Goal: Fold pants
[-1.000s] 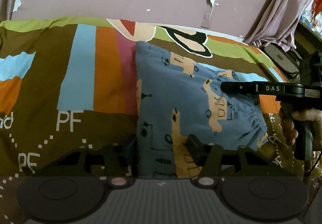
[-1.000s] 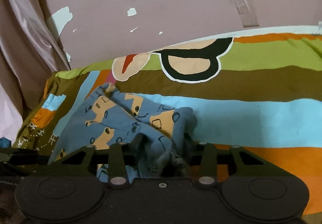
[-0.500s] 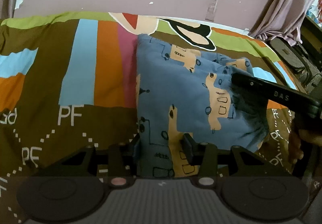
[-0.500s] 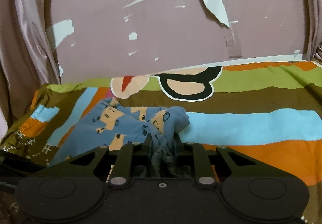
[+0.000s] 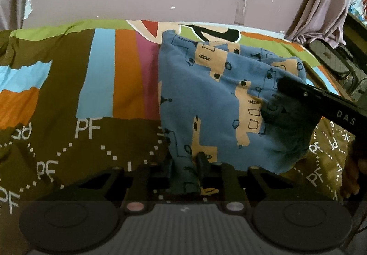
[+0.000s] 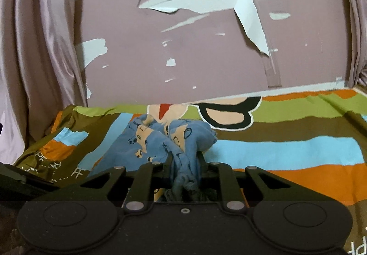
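Note:
Blue pants [image 5: 218,94] with tan car prints lie on the striped bedsheet [image 5: 103,71]. My left gripper [image 5: 186,163] is at their near edge, its jaws closing, with the cloth pinched between the pads. In the left wrist view the black body of the right gripper [image 5: 332,106] reaches in from the right, over the pants' raised right side. In the right wrist view my right gripper [image 6: 185,156] is shut on a bunched fold of the pants [image 6: 149,140], lifted off the sheet. The gathered cloth hangs between its fingers.
The bedsheet [image 6: 275,147] spreads wide to the left and right of the pants. A mauve wall with peeling paint [image 6: 183,48] stands behind the bed. Curtains [image 6: 34,48] hang at the sides. Dark clutter [image 5: 332,58] sits past the bed's right edge.
The left jaws have narrowed onto the near edge of the pants. The right gripper has shut on the bunched cloth, lifted it and tilted upward, so the pants' right side now stands up.

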Demonstrator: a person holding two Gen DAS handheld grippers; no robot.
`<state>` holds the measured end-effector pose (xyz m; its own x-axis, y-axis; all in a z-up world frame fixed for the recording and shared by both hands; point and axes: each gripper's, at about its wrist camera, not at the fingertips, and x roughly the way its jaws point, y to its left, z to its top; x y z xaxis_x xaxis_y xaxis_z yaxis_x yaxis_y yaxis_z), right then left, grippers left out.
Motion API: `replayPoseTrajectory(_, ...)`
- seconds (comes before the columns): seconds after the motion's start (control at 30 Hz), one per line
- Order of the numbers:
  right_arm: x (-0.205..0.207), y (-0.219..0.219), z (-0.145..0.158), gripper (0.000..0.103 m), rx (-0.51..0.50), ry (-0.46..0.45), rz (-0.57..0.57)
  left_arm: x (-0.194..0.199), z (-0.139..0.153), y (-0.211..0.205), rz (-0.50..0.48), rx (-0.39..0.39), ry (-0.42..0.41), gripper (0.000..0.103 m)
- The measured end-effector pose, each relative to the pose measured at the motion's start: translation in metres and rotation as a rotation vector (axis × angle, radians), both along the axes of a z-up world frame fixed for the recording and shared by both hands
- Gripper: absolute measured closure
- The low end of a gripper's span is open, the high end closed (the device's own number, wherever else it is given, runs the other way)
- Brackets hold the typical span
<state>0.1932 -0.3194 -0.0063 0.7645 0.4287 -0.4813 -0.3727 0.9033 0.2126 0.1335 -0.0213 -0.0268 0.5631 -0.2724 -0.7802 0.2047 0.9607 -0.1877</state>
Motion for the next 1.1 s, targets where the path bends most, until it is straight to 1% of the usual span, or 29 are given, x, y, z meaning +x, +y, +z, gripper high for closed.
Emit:
replayPoseTrajectory(0.1, -0.002, 0.003, 0.003, 0.085, -0.035, -0.017, 0.003, -0.005, 0.001, 0.0, 0.013, -0.008, -0.013, 0.084)
replayPoseTrajectory(0.2, 0.0, 0.003, 0.004, 0.086, -0.062, -0.024, -0.002, -0.009, 0.002, 0.003, 0.034, -0.037, -0.03, 0.086)
replayPoseTrajectory(0.37, 0.005, 0.009, 0.008, 0.087, -0.143, -0.047, 0.019, -0.015, 0.006, 0.001, 0.029, -0.025, -0.054, 0.088)
replayPoseTrajectory(0.43, 0.007, 0.011, 0.01, 0.087, -0.171, -0.054, 0.032, -0.015, 0.007, 0.001, 0.034, -0.035, -0.048, 0.088)
replayPoseTrajectory(0.53, 0.01, 0.014, 0.014, 0.088, -0.213, -0.07, 0.056, -0.013, 0.007, 0.006, 0.047, -0.071, -0.031, 0.088)
replayPoseTrajectory(0.7, 0.018, 0.018, 0.026, 0.09, -0.246, -0.1, 0.093, -0.005, 0.014, 0.007, 0.042, -0.104, -0.029, 0.089)
replayPoseTrajectory(0.77, 0.022, 0.019, 0.03, 0.091, -0.249, -0.112, 0.102, -0.003, 0.019, 0.005, 0.029, -0.093, -0.042, 0.089)
replayPoseTrajectory(0.87, 0.028, 0.018, 0.033, 0.091, -0.243, -0.116, 0.1, -0.004, 0.024, 0.0, 0.007, -0.053, -0.078, 0.089)
replayPoseTrajectory(1.1, 0.038, 0.017, 0.034, 0.091, -0.243, -0.124, 0.099, -0.005, 0.026, -0.005, -0.004, -0.019, -0.093, 0.089)
